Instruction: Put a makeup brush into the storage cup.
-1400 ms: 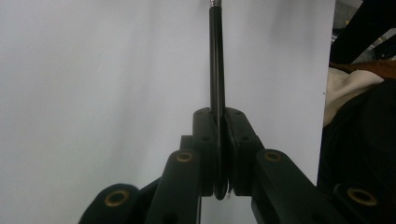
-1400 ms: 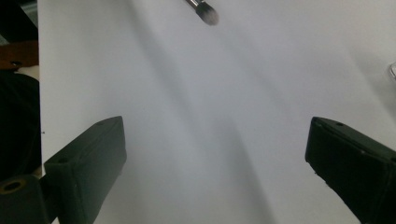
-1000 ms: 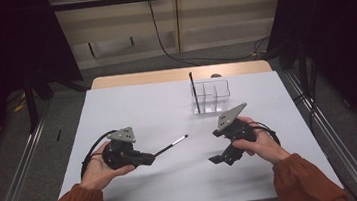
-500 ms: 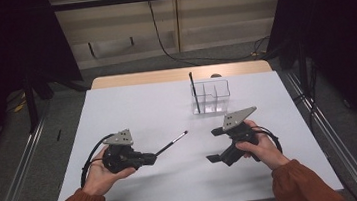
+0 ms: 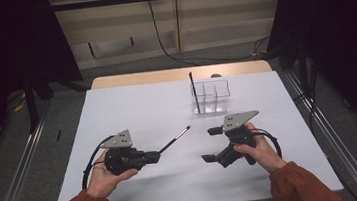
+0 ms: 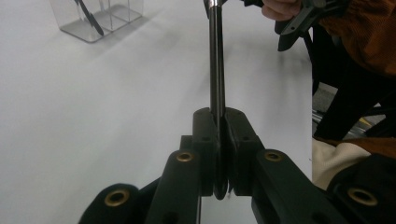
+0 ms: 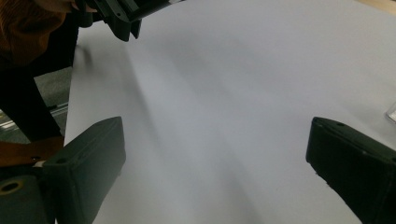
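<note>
My left gripper (image 5: 155, 157) hovers over the near left of the white table (image 5: 132, 110), shut on a thin black pen (image 5: 174, 141) whose silver tip points toward the table's middle. The left gripper view has the pen (image 6: 216, 60) clamped between the closed pads of the left gripper (image 6: 222, 140). At the near right, my right gripper (image 5: 212, 144) stands wide open with nothing between its jaws. The right gripper view looks past the right gripper (image 7: 215, 154) onto bare table. A clear divided box (image 5: 211, 97) at the far middle holds a second black pen (image 5: 193, 91) upright.
The box (image 6: 100, 18) shows at the upper left of the left gripper view, and the right hand's gripper (image 6: 299, 23) at its top right. The left hand's gripper (image 7: 123, 16) shows at the top left of the right gripper view. Orange sleeves (image 5: 301, 185) enter from the near edge.
The held pen's far tip has swung slightly toward the far side. Both hands stay about where they were.
</note>
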A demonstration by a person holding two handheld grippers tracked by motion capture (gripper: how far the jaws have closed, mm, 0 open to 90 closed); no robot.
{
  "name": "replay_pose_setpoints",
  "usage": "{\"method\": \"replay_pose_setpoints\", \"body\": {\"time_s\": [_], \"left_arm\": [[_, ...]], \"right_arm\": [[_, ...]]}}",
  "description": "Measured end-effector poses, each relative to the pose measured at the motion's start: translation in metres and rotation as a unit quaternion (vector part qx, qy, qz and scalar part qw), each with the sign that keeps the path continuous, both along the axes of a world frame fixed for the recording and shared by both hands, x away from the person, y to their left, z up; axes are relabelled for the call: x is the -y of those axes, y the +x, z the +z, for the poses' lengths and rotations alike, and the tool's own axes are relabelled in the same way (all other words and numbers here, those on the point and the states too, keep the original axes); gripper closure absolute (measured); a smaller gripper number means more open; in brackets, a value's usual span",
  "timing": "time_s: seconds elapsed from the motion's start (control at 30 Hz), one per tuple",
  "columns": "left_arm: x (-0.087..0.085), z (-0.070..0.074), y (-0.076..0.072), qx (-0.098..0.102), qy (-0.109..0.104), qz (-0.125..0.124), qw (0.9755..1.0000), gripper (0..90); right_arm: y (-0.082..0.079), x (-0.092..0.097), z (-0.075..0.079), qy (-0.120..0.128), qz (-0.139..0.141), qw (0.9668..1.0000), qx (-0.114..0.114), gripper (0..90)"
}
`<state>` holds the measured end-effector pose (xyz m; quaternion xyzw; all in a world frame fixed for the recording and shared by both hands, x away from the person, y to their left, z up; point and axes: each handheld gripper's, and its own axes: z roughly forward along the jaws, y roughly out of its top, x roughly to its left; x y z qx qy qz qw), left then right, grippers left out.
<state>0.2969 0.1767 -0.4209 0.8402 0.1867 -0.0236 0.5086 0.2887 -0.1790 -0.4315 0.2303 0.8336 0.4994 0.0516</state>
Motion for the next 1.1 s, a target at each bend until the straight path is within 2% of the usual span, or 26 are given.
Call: {"method": "replay_pose_setpoints", "body": {"time_s": [0.27,0.4,0.5,0.6,0.8,1.1], "left_arm": [[0.002,-0.002,-0.001,0.004,-0.036,0.008,0.9993,84.0],[0.003,-0.003,-0.001,0.013,-0.045,0.016,0.9988,83.9],[0.004,-0.003,-0.002,0.019,-0.052,0.018,0.9983,83.9],[0.004,-0.004,-0.002,0.024,-0.058,0.019,0.9979,83.9],[0.008,-0.005,-0.003,0.027,-0.068,0.019,0.9971,83.9],[0.015,-0.007,-0.003,0.036,-0.078,0.02,0.9961,83.8]], "right_arm": [[-0.002,-0.003,-0.001,0.032,-0.012,0.9991,0.024,4.6],[-0.002,-0.005,-0.002,0.041,-0.01,0.9986,0.033,4.8],[-0.002,-0.007,-0.001,0.048,-0.008,0.9983,0.033,5.5],[-0.002,-0.008,0.0,0.059,0.001,0.998,0.023,5.6],[-0.001,-0.009,0.005,0.07,0.0,0.9973,0.019,5.2],[0.003,-0.01,0.014,0.115,0.018,0.9931,0.018,5.4]]}}
